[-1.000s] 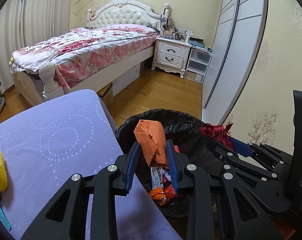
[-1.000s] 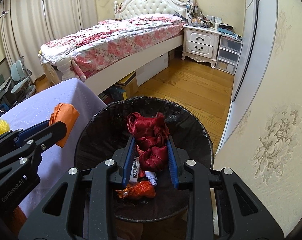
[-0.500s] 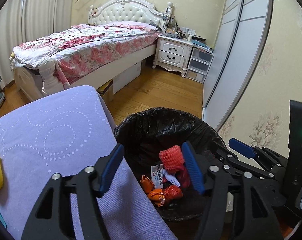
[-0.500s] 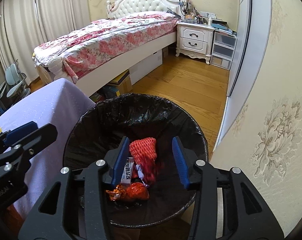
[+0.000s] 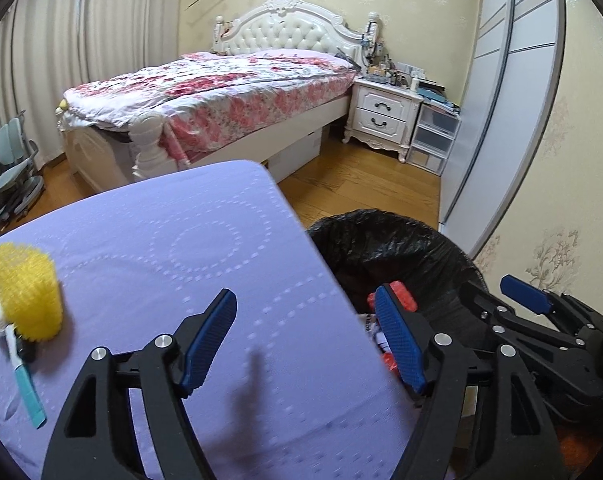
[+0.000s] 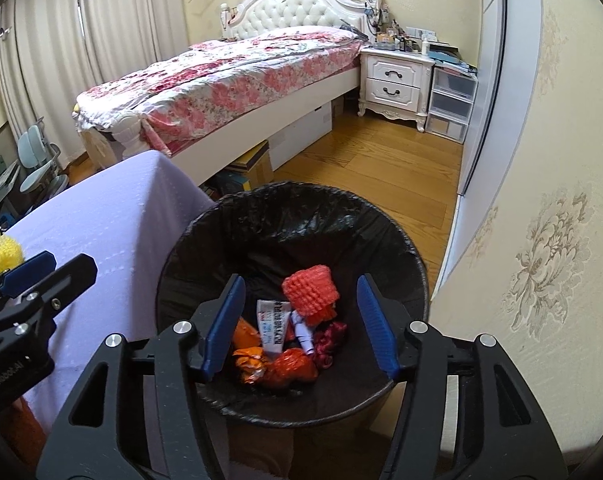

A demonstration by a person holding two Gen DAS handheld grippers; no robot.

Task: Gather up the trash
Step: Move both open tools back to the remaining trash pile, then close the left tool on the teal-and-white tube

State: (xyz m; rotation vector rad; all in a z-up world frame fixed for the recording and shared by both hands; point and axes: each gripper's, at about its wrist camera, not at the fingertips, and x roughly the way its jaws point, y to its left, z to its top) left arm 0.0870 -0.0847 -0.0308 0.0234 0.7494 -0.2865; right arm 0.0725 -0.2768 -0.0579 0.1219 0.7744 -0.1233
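From the left wrist, the left gripper (image 5: 305, 336) stands released above the lilac dotted tablecloth (image 5: 173, 240), its blue pads (image 5: 211, 336) spreading wider with nothing between them. The next rubbish lies well to its left on the cloth: a yellow foam net sleeve (image 5: 27, 292) standing over a teal-handled stick (image 5: 25, 384) and a scrap of white wrapping. To do this step well, the hand should swing left across the cloth, keep the jaws wide, and close on the yellow sleeve across its middle, since soft netting probably squashes and slips if pinched at an edge. The stick beneath likely needs a separate pass.

From the right wrist, the right gripper (image 6: 301, 324) hangs over the round bin lined with a black plastic bag (image 6: 205, 248), jaws opening and holding nothing. Below them, in the bin's bottom, rest a red foam net sleeve (image 6: 311, 290), a white printed tube (image 6: 272, 320), crumpled orange wrappers (image 6: 277, 366) and a dark red cloth wad (image 6: 329, 338). It should lift clear of the rim before reaching back toward the table, so the liner is not snagged.
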